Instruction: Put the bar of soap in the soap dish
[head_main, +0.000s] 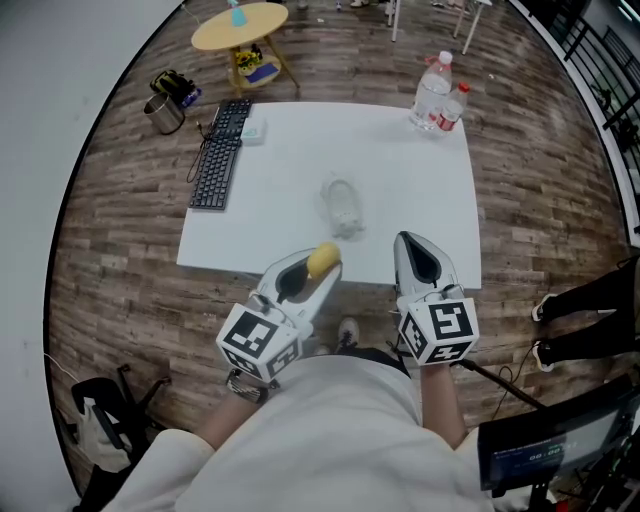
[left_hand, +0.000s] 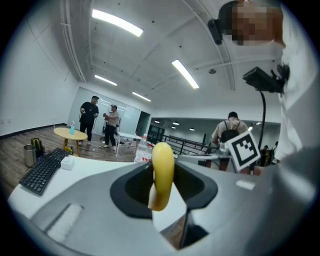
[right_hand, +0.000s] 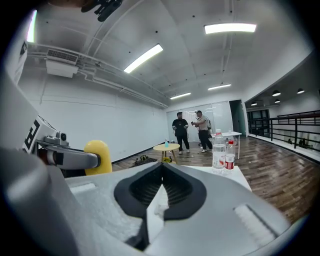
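The yellow bar of soap (head_main: 323, 259) stands on edge between the jaws of my left gripper (head_main: 318, 272), which is shut on it over the near edge of the white table (head_main: 420, 190). In the left gripper view the soap (left_hand: 162, 172) fills the gap between the dark pads. The clear soap dish (head_main: 341, 206) lies in the middle of the table, beyond both grippers. My right gripper (head_main: 411, 243) hovers at the table's near edge, to the right of the left one. Its jaws are shut with nothing in them (right_hand: 162, 183). The right gripper view catches the soap (right_hand: 98, 156) at its left.
A black keyboard (head_main: 217, 165) lies along the table's left side. Two water bottles (head_main: 431, 92) stand at the far right corner. A round yellow side table (head_main: 240, 25) and a metal cup (head_main: 165, 115) stand on the floor beyond. People (right_hand: 180, 130) stand far back.
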